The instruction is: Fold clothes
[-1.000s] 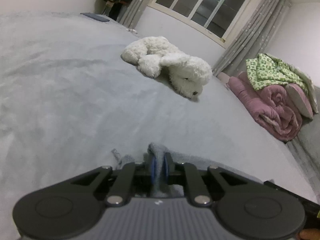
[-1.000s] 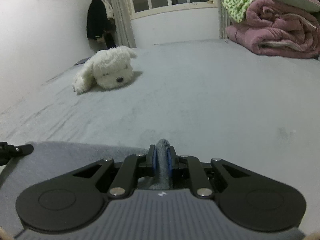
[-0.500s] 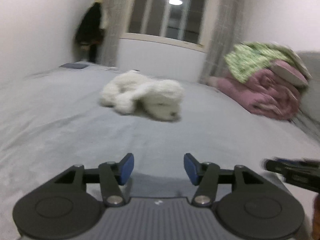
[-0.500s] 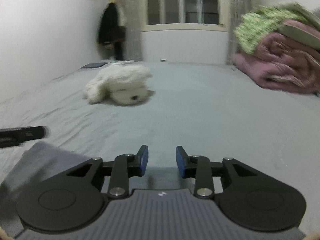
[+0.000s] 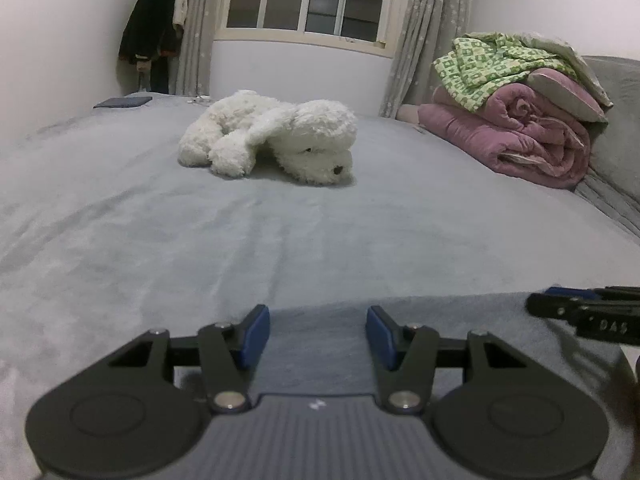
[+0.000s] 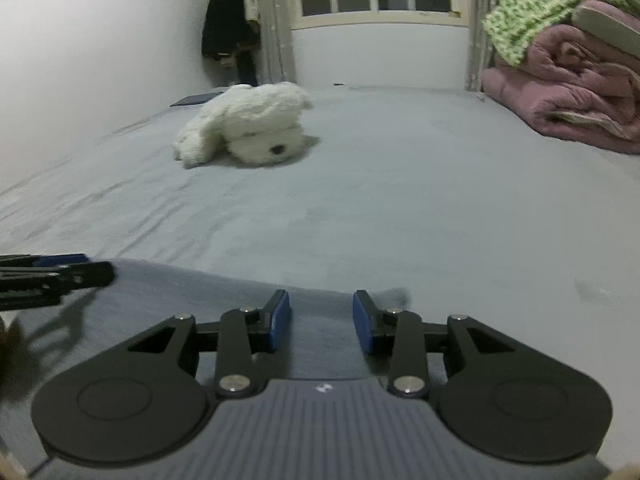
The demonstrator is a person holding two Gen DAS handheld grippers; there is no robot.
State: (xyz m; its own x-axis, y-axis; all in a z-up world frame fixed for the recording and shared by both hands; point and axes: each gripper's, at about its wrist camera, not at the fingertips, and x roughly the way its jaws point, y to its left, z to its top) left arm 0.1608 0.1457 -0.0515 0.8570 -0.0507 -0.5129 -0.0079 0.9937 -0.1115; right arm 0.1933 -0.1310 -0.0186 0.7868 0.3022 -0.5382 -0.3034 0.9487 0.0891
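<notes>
A grey garment (image 5: pixel 320 344) lies flat on the light grey bed, its far edge just past both grippers. My left gripper (image 5: pixel 316 320) hovers over it, open, with nothing between its blue pads (image 5: pixel 256 332). In the right wrist view the same garment (image 6: pixel 180 304) spreads to the left, with a small corner (image 6: pixel 396 294) sticking out on the right. My right gripper (image 6: pixel 320 304) is open above it, nothing held. Each gripper shows at the edge of the other's view: the right gripper (image 5: pixel 580 312), the left gripper (image 6: pixel 60 272).
A white plush dog (image 5: pixel 276 136) lies mid-bed beyond the garment. A rolled pink quilt (image 5: pixel 516 136) with a green patterned blanket (image 5: pixel 492 68) sits at the far right. A dark coat (image 5: pixel 152 28) hangs in the corner beside the window; a dark flat item (image 5: pixel 124 102) lies far left.
Both grippers were shut on bunched grey fabric a second ago; both have let go and opened. The garment now lies flat. The left view has rolled back to level.
</notes>
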